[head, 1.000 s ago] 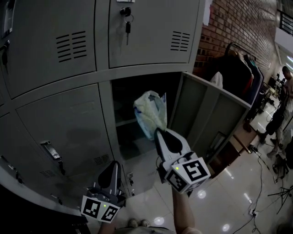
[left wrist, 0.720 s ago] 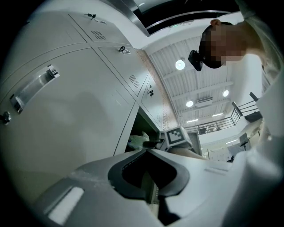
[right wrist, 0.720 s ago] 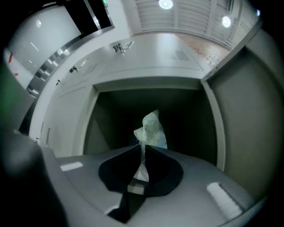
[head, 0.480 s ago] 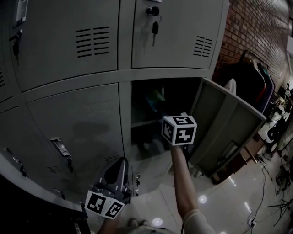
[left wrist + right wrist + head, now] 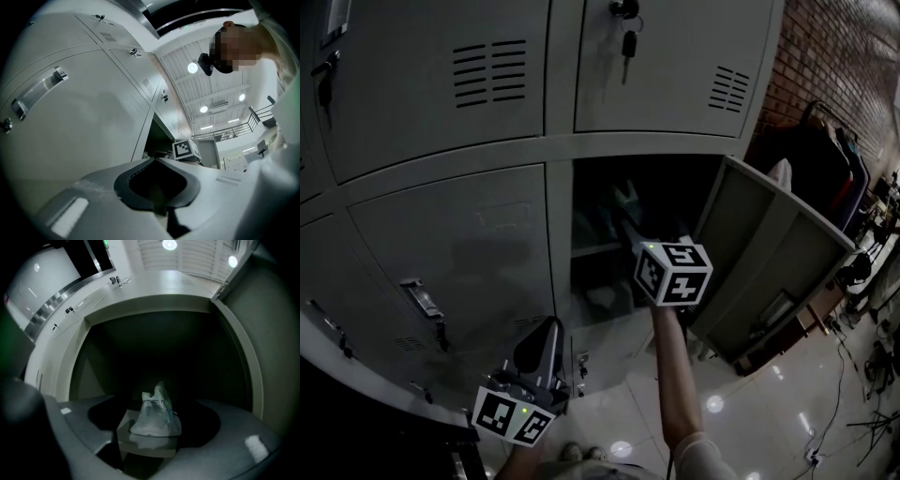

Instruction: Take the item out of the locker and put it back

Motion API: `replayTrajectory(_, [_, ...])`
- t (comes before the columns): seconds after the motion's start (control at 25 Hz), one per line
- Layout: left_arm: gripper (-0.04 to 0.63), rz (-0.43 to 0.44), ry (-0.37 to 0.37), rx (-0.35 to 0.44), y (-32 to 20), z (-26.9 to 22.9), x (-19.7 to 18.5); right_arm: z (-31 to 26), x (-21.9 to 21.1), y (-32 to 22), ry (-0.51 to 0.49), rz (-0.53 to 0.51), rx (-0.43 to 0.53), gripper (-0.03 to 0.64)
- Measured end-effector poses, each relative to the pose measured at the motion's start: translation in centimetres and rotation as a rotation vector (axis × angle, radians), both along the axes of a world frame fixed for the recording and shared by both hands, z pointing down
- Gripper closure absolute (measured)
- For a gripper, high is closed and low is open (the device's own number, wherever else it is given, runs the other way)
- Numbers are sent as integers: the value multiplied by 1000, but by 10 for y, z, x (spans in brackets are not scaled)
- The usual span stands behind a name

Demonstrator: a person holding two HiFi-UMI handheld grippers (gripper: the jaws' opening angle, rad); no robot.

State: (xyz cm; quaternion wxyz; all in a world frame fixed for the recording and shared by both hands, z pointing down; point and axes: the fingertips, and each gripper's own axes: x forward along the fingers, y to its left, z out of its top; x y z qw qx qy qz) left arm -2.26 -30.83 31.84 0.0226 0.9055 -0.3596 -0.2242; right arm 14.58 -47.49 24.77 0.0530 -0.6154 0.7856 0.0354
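The item is a pale plastic bag (image 5: 155, 417). It rests on a ledge inside the dark open locker (image 5: 623, 239), and in the head view only its dim top (image 5: 624, 195) shows. My right gripper (image 5: 628, 217) reaches into that compartment, its marker cube (image 5: 673, 273) at the opening. Its jaws are opening: in the right gripper view (image 5: 153, 441) they stand wide apart with the bag in the gap, and neither pad presses on it. My left gripper (image 5: 546, 330) hangs low at the left, shut and empty, in front of the closed lower locker.
The locker's grey door (image 5: 773, 258) stands swung open to the right. A key (image 5: 629, 41) hangs from the lock of the closed locker above. A clothes rack (image 5: 820, 150) stands by the brick wall, over a glossy floor (image 5: 769, 403).
The right gripper carried the bag from outside into the locker and its jaws have spread apart off it. The left gripper has stayed low at the left.
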Motion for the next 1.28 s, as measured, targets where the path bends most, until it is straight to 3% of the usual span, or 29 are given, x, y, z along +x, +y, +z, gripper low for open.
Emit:
replayTrajectory(0.36, [592, 21, 6, 11, 3, -4, 6, -15, 15, 39, -123, -31, 65, 288])
replayTrajectory(0.56, [592, 36, 6, 15, 8, -5, 11, -37, 5, 88, -26, -59, 171, 303])
replayTrajectory(0.6, [592, 37, 6, 14, 9, -4, 11, -36, 1, 104, -21, -70, 201, 329])
replayTrajectory(0.64, [592, 38, 5, 12, 9, -4, 11, -34, -2, 121, -36, -89, 236, 401])
replayTrajectory(0.72, [592, 36, 4, 13, 9, -4, 10, -28, -7, 158, -116, -137, 309, 599])
replayTrajectory(0.8, [592, 32, 3, 15, 10, -4, 7, -17, -11, 189, -193, -168, 342, 615])
replayTrajectory(0.92, [592, 26, -6, 19, 12, -3, 6, 17, -14, 216, -200, -131, 293, 615])
replayTrajectory(1.12, [592, 41, -22, 14, 19, 2, 11, 90, -18, 231, -245, -63, 116, 615])
replayTrajectory(1.28, [592, 46, -18, 30, 22, -2, 14, 86, -18, 231, -205, -54, 110, 615])
